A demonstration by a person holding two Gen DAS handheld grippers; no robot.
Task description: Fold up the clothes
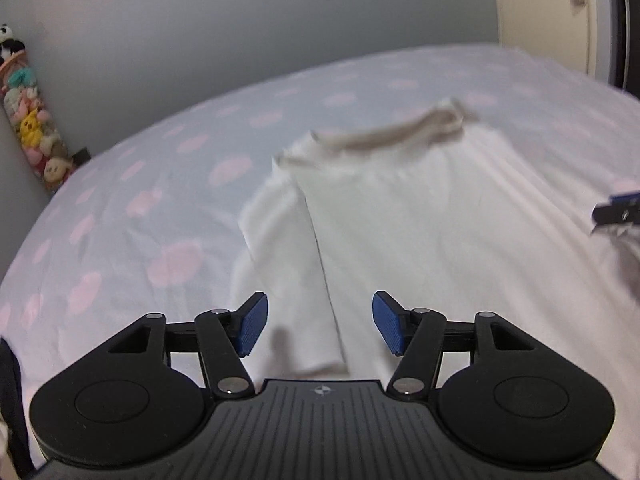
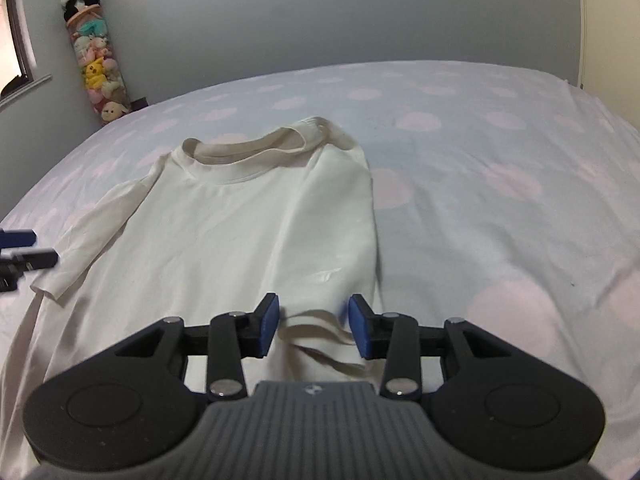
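Here the pink-dotted pale bedsheet (image 2: 480, 168) carried the white cotton T-shirt (image 2: 248, 216), lying flat, right side folded inward. Light, limp fabric: best pinched at hem corners. Left gripper (image 1: 320, 322) and right gripper (image 2: 313, 326) were both spread, empty.

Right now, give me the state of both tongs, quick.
Left tongs: open, holding nothing, over the shirt.
Right tongs: open, either side of the shirt's bunched hem, not clamped on it.
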